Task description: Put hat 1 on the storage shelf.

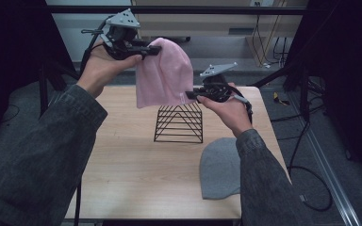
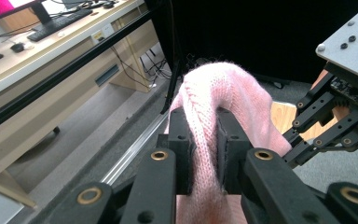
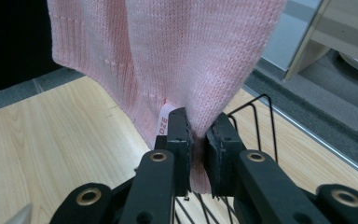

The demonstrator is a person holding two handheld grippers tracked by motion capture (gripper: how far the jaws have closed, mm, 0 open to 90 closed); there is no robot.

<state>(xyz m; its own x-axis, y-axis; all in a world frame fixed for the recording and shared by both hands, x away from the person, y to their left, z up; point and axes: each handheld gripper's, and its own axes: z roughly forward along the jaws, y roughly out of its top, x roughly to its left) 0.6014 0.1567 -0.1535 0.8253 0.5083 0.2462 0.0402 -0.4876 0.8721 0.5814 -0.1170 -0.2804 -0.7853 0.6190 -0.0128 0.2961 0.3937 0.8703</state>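
A: Item one, location?

B: A pink knitted wool beanie (image 1: 164,75) is held in the air above the far half of the pale wooden surface (image 1: 127,160), over a black wire pyramid-shaped rack (image 1: 179,123) that stands near the middle of the far edge.

A: Left tongs (image 1: 154,50)?

B: Clenched on the crown of the beanie, with knit bunched between the pads (image 2: 184,154).

A: Right tongs (image 1: 191,94)?

B: Clamped on the ribbed hem beside a small white label (image 3: 163,125), cloth pinched between the pads.

A: Item two?

B: A grey knitted beanie (image 1: 219,168) is laid flat near the surface's near right corner, partly covered by the right sleeve (image 1: 264,183).
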